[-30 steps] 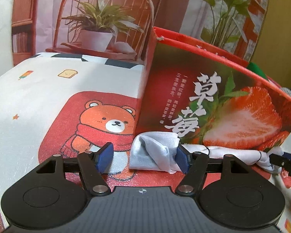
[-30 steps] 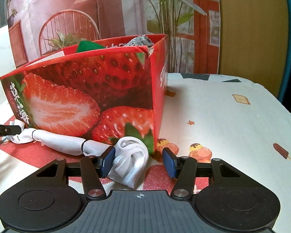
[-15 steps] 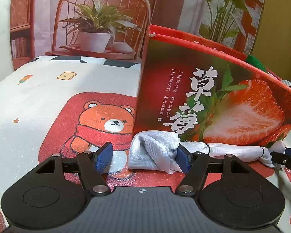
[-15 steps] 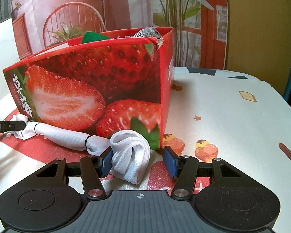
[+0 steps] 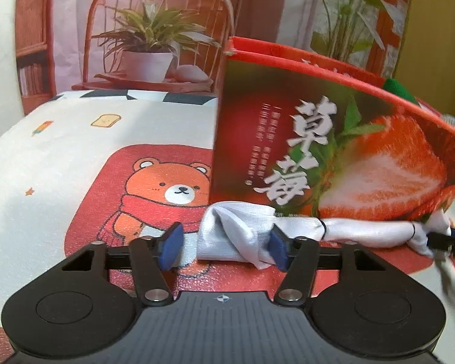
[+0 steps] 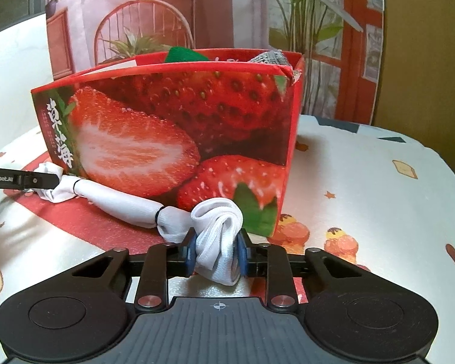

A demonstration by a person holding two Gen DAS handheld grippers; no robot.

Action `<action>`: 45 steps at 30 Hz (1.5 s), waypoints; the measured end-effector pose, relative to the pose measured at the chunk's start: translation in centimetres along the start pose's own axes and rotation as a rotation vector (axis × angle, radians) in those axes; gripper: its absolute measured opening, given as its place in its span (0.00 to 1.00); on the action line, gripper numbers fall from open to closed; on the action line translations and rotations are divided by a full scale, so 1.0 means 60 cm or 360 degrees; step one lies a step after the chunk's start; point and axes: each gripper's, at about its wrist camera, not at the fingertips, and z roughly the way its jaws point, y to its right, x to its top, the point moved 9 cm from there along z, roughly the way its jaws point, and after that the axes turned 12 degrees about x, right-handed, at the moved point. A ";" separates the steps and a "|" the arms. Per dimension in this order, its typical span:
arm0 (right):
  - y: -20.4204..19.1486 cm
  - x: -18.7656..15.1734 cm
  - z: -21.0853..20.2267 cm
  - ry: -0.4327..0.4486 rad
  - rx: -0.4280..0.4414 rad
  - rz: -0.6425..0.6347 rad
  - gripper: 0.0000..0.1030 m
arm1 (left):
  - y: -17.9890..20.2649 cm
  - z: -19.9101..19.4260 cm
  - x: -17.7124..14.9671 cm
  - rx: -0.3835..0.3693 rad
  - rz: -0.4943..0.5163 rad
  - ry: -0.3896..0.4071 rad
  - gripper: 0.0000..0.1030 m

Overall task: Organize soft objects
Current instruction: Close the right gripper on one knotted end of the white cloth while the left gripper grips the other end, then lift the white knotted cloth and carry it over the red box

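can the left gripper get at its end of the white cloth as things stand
Probably yes: the cloth end already lies between the closing left gripper jaws, with the box behind, not blocking.

Printed backdrop with chair and potted plants behind; bench under cartoon cloth; yellowish wall on right.

White cloth, twisted and banded in two places, is lying along the strawberry box front on the table; green and grey soft items are showing above the box rim.
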 end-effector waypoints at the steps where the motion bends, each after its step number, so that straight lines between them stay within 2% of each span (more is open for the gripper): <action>1: 0.000 0.000 -0.001 0.0004 -0.0001 -0.0007 0.20 | 0.009 -0.004 -0.001 -0.0005 0.0052 0.0004 0.47; 4: -0.007 -0.001 -0.002 0.0010 -0.0019 -0.0045 0.19 | 0.014 -0.014 -0.004 0.0023 0.0116 0.0005 0.41; 8: -0.017 0.000 -0.004 0.0018 -0.0028 -0.0110 0.17 | 0.001 -0.029 -0.008 -0.0008 0.0072 -0.0020 0.20; 11: -0.030 0.000 -0.004 0.0014 -0.0029 -0.0183 0.16 | -0.009 -0.047 -0.005 -0.0028 0.0058 0.0004 0.14; 15: -0.052 0.003 -0.014 0.0034 -0.0030 -0.0287 0.14 | -0.023 -0.081 0.012 -0.0068 0.0026 0.0083 0.12; 19: -0.072 0.030 -0.053 0.0157 0.0011 -0.0298 0.13 | -0.041 -0.135 0.052 -0.0092 0.0000 0.0245 0.12; 23: -0.092 0.083 -0.109 0.0327 0.0046 -0.0370 0.13 | -0.047 -0.187 0.099 -0.0112 -0.0025 0.0408 0.12; 27: -0.090 0.154 -0.155 0.0465 0.0062 -0.0370 0.13 | -0.029 -0.204 0.149 -0.0151 0.0010 0.0473 0.12; 30: -0.071 0.196 -0.162 0.0474 0.0045 -0.0304 0.13 | -0.009 -0.188 0.171 -0.0137 0.0105 0.0452 0.12; 33: -0.050 0.217 -0.143 0.0383 0.0037 -0.0220 0.13 | 0.009 -0.153 0.182 -0.0139 0.0178 0.0384 0.12; 37: -0.034 0.220 -0.107 0.0274 -0.0001 -0.0191 0.13 | 0.016 -0.114 0.195 -0.0163 0.0175 0.0290 0.12; 40: -0.027 0.216 -0.082 0.0186 -0.0019 -0.0165 0.13 | 0.034 -0.079 0.200 -0.0195 0.0217 0.0171 0.12; 43: -0.011 0.217 -0.059 0.0118 -0.0040 -0.0112 0.13 | 0.042 -0.047 0.197 -0.0189 0.0212 0.0058 0.12; 45: -0.003 0.219 -0.048 0.0093 -0.0057 -0.0101 0.13 | 0.049 -0.030 0.197 -0.0182 0.0212 0.0028 0.12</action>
